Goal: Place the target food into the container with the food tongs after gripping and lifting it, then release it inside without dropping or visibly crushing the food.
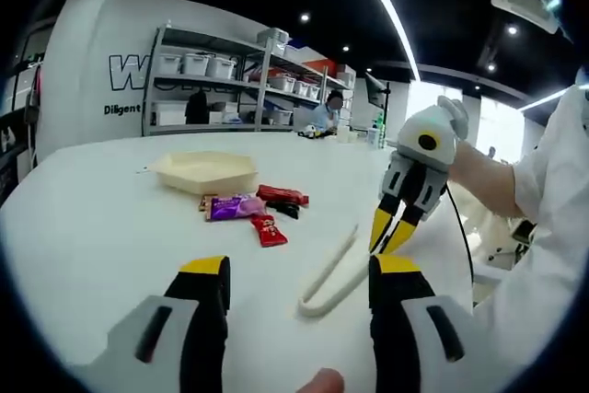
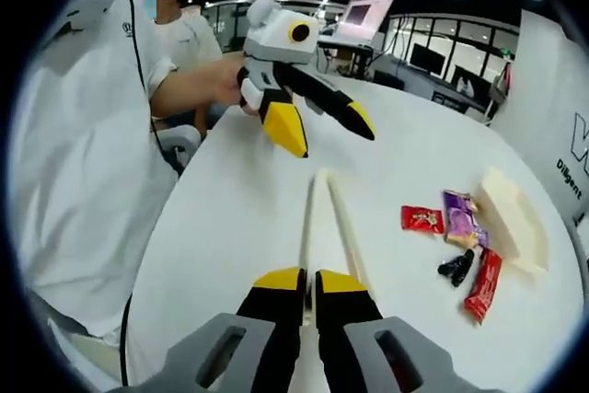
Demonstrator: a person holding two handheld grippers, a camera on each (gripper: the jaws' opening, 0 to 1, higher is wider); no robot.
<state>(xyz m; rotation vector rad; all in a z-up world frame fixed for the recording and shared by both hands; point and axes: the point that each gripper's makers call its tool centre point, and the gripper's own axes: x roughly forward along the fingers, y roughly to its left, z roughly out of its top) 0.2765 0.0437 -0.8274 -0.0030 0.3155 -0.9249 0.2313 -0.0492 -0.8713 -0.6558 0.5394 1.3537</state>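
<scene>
Cream food tongs (image 1: pixel 329 275) lie flat on the white table (image 1: pixel 101 236), joined end toward my left gripper (image 1: pixel 300 266), which stands open and wide with nothing between its jaws. My right gripper (image 1: pixel 386 241) hovers with its jaws close together by the tongs' free ends; I cannot tell whether it touches them. In the right gripper view, one arm of the tongs (image 2: pixel 307 227) runs under my right gripper (image 2: pixel 311 280), and the left gripper (image 2: pixel 322 126) hangs open beyond. Wrapped snacks lie grouped: a small red packet (image 1: pixel 269 229), a purple one (image 1: pixel 232 206), a long red one (image 1: pixel 282 195). Behind them sits a shallow cream container (image 1: pixel 207 172).
A person in a white coat (image 2: pixel 83 135) stands at the table's edge, holding both grippers. Shelves with bins (image 1: pixel 230 71) and a seated person (image 1: pixel 327 112) are at the back. The container (image 2: pixel 511 218) and the red packet (image 2: pixel 422 218) lie to the right of the tongs.
</scene>
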